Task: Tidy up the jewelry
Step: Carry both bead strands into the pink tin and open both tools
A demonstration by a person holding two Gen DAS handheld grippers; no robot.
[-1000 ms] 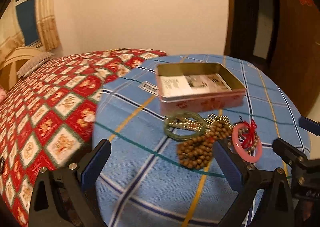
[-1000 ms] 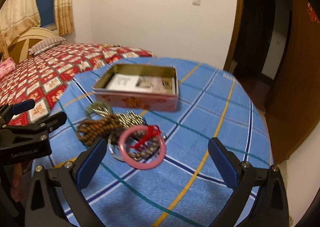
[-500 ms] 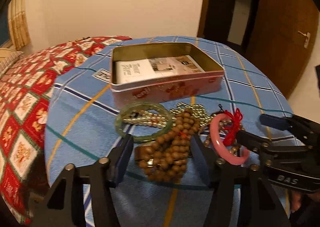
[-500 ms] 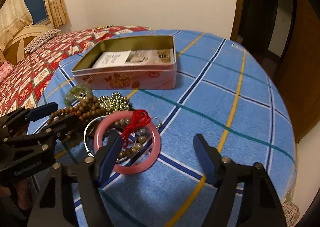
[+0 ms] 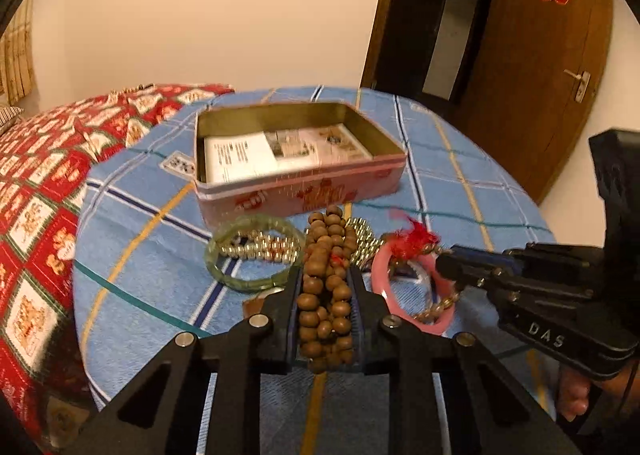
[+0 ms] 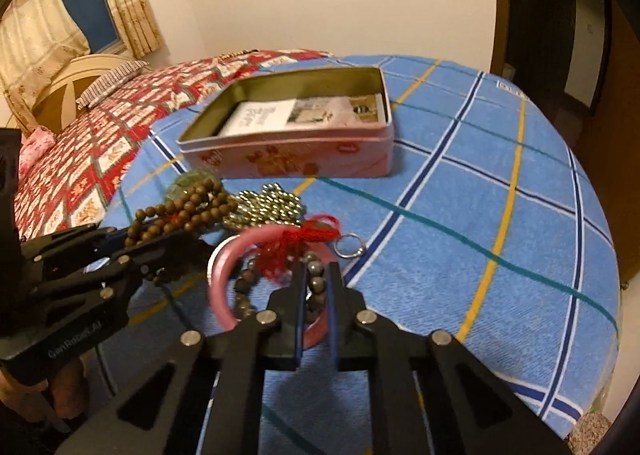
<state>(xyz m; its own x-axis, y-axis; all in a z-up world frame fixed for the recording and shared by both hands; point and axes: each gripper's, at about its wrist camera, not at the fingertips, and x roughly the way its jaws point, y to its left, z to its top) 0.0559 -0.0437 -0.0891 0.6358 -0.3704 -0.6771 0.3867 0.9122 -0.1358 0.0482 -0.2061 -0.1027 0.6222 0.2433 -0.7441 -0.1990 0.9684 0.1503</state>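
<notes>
A pile of jewelry lies on the blue checked table in front of an open pink tin [image 5: 296, 195] [image 6: 288, 159]. My left gripper [image 5: 324, 271] [image 6: 176, 243] has its jaws closing, pads pressing on a brown wooden bead string [image 5: 326, 231] [image 6: 188, 207]. My right gripper [image 6: 315, 275] [image 5: 444, 259] is shut on a pink bangle [image 6: 224, 263] [image 5: 380, 271] with a red tassel [image 6: 288, 247]; grey beads [image 6: 244, 287] lie inside the bangle. A green bangle [image 5: 248, 283] and shiny metal beads [image 5: 260, 247] [image 6: 272, 203] lie loose beside them.
The tin holds printed paper. A small key ring [image 6: 350, 245] lies right of the bangle. The blue cloth [image 6: 460, 195] stretches bare to the right. A red patterned bed [image 5: 36, 183] borders the table's left; a wooden door [image 5: 540, 95] stands far right.
Both grippers moved in over the jewelry pile and went from wide open to closed, the left around the brown beads, the right onto the pink bangle.
</notes>
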